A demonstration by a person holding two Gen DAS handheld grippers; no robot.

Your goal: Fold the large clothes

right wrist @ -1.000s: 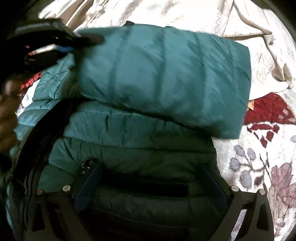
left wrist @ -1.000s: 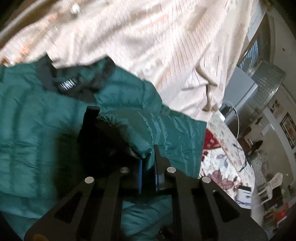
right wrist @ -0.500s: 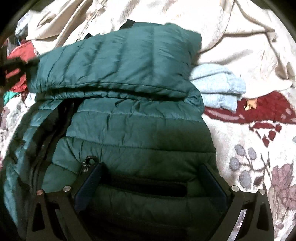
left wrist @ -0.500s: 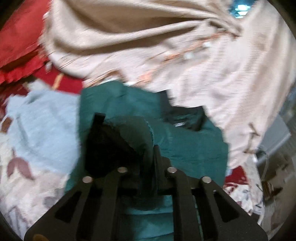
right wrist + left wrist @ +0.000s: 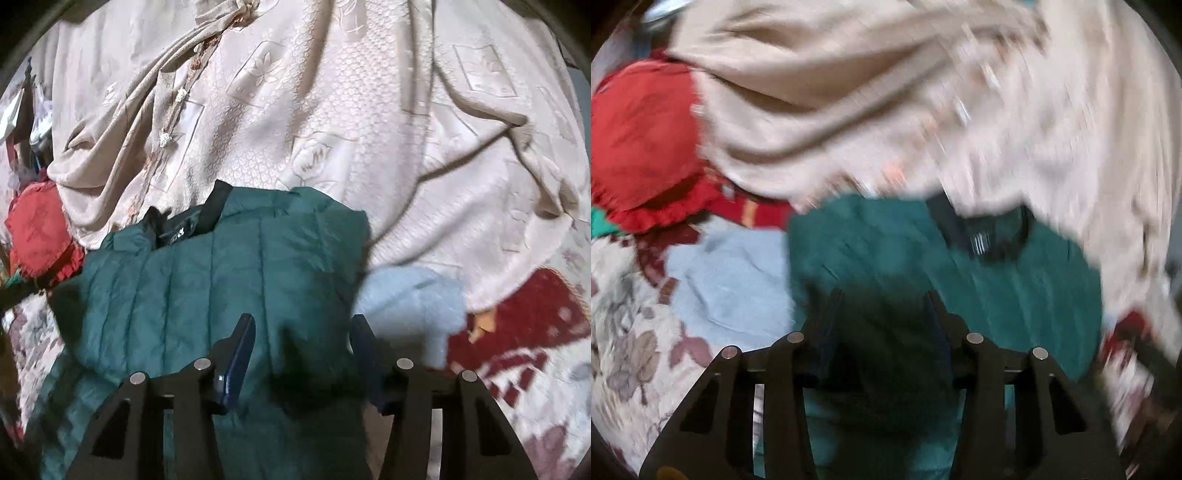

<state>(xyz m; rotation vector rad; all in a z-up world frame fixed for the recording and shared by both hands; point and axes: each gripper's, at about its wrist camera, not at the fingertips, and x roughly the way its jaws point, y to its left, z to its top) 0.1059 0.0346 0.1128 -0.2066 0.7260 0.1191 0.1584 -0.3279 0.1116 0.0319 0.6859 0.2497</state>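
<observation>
A teal quilted puffer jacket (image 5: 1015, 288) lies folded on the bed, its black collar and label toward the beige blanket; it also shows in the right wrist view (image 5: 207, 288). My left gripper (image 5: 884, 306) is open just above the jacket's near part, with nothing between its fingers. My right gripper (image 5: 301, 328) is open over the jacket's near right edge, also empty. The left wrist view is blurred by motion.
A crumpled beige blanket (image 5: 332, 122) covers the far side. A folded light blue garment (image 5: 410, 302) lies right of the jacket, seen at the left in the left wrist view (image 5: 727, 280). A red frilled cushion (image 5: 639, 140) sits far left. The floral bedspread (image 5: 524, 369) lies underneath.
My left gripper has let go of the jacket's sleeve fold and opened. The folded part now lies flat on the jacket. My right gripper has lifted off the hem and pulled back.
</observation>
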